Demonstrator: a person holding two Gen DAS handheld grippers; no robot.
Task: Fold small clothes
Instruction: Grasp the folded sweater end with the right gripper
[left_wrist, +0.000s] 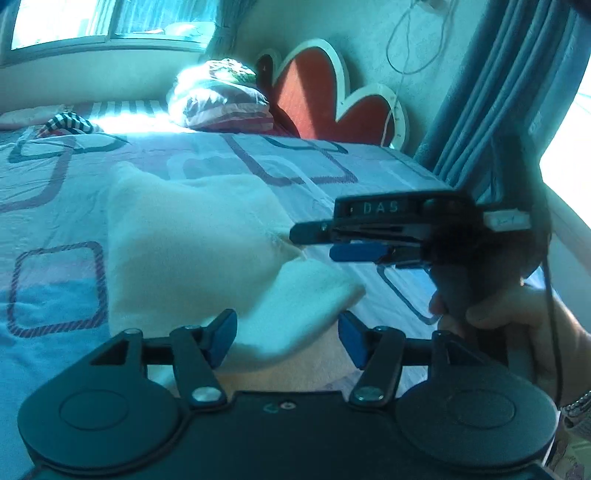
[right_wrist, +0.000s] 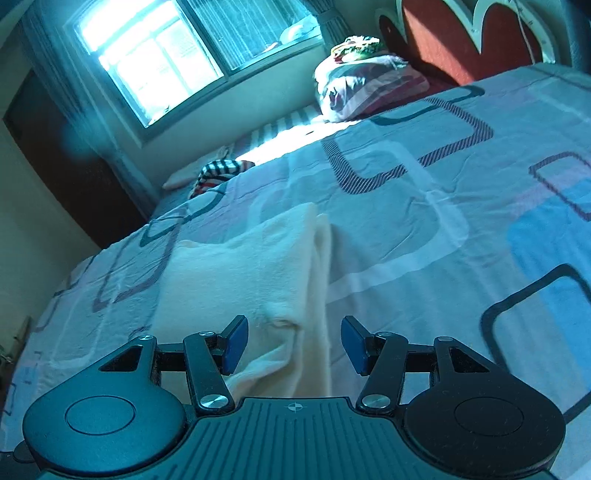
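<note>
A small white fleece garment (left_wrist: 192, 236) lies on the patterned bedspread (left_wrist: 55, 206), partly folded with a sleeve-like flap toward the near edge. My left gripper (left_wrist: 287, 341) is open, just above the garment's near flap, holding nothing. The right gripper shows in the left wrist view (left_wrist: 314, 242) from the side, at the garment's right edge, jaws apart. In the right wrist view the garment (right_wrist: 251, 280) runs lengthwise ahead, and my right gripper (right_wrist: 293, 345) is open over its near end, empty.
A pile of pillows and bedding (left_wrist: 221, 96) sits at the head of the bed by a red flower-shaped headboard (left_wrist: 314, 92). A striped cloth (left_wrist: 68, 123) lies at the far side under the window. Blue curtains (left_wrist: 509, 92) hang on the right.
</note>
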